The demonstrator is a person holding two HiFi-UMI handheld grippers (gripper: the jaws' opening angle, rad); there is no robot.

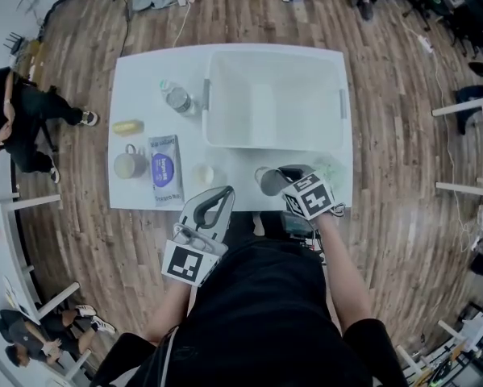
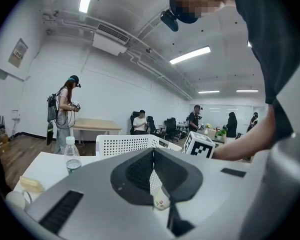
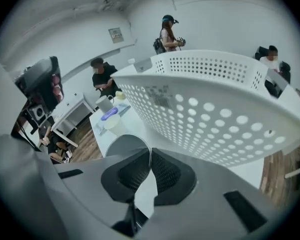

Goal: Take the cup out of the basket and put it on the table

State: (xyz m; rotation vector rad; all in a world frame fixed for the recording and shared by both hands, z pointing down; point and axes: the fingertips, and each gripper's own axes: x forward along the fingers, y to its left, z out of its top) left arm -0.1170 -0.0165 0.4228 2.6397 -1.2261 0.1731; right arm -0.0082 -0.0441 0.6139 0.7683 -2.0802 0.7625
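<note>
A grey metal cup (image 1: 267, 181) is outside the white basket (image 1: 273, 95), over the table's front strip just right of centre. My right gripper (image 1: 293, 180) is shut on the cup, its pads pinching the rim. In the right gripper view the cup's wall (image 3: 123, 146) sits left of the pinched jaws, with the perforated basket wall (image 3: 215, 104) close on the right. I cannot tell whether the cup rests on the table. My left gripper (image 1: 215, 204) hangs at the table's front edge, shut with nothing in it; its closed jaws fill the left gripper view (image 2: 153, 156).
On the table's left part are a water bottle (image 1: 177, 97), a yellow item (image 1: 128, 126), a mug (image 1: 130, 164), a purple packet (image 1: 165, 170) and a small white cup (image 1: 202, 174). Something pale green (image 1: 331, 170) lies by the right front corner. People sit at the left.
</note>
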